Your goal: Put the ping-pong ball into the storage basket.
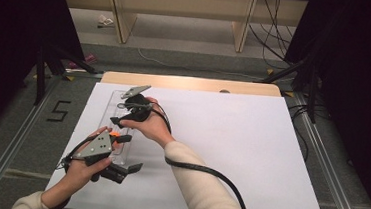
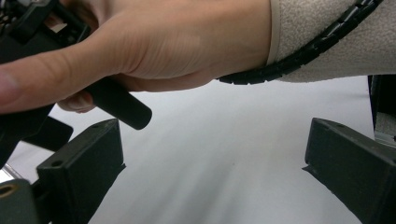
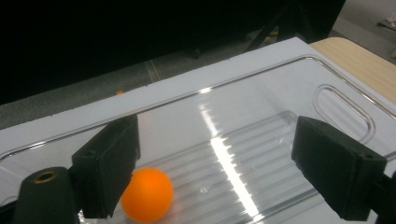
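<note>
In the clear ribbed plastic tray (image 3: pixel 261 140), a smooth orange ball (image 3: pixel 148 194) lies beside the wide-open right gripper (image 3: pixel 219 163); left gripper (image 2: pixel 215 172) gapes empty.

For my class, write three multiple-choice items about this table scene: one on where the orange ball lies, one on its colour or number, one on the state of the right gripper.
1. Where is the ball?
A. inside the clear tray
B. on the floor
C. on the wooden shelf

2. How many balls lie in the tray, and of what colour?
A. two, white
B. one, orange
C. three, green

3. How does the right gripper stand?
A. shut on the ball
B. shut with nothing in it
C. open, with the ball lying free by one jaw

Key: 1 A, since the right gripper view shows the ball on the tray's ribbed floor within its rim. 2 B, since a single orange ball shows there. 3 C, since the two black jaws stand far apart and the ball rests on the tray beside the one jaw, not pinched.
</note>
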Tool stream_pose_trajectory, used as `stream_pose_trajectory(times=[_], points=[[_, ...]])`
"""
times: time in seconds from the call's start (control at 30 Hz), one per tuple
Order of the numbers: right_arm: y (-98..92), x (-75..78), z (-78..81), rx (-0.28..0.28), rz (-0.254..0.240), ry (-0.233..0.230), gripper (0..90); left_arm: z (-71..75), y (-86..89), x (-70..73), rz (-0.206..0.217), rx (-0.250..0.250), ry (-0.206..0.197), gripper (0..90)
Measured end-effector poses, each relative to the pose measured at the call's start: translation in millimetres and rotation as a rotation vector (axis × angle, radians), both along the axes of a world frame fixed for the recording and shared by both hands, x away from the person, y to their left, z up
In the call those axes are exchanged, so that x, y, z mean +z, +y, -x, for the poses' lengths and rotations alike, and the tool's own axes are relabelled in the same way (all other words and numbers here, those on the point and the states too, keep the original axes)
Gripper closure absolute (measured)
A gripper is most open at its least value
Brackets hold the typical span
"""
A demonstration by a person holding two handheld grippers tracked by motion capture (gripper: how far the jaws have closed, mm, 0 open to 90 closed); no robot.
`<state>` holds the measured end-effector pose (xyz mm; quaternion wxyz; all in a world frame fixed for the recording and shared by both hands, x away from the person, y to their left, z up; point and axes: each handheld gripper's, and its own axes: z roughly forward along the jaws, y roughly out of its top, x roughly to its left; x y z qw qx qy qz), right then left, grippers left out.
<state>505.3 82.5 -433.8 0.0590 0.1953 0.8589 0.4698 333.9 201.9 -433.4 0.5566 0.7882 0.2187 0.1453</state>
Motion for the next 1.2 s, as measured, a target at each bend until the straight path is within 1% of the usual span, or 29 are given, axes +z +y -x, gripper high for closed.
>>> stream_pose_trajectory(times=[0.13,0.17,0.63,1.2], points=[[-11.5,0.6,0.7,-0.015,-0.006,-0.003,16.2,-0.2,0.1,-0.2,-0.002,0.000,0.000,4.0],[-11.5,0.6,0.7,-0.015,-0.006,-0.003,16.2,-0.1,0.0,-0.1,-0.001,0.000,0.001,4.0],[-44.7,5.1,4.0,-0.055,-0.023,-0.014,16.2,-0.2,0.3,-0.1,-0.002,0.002,0.000,3.9],[-73.3,7.3,9.3,-0.083,-0.022,-0.022,16.1,-0.5,1.0,-0.1,-0.003,0.005,-0.001,4.0]])
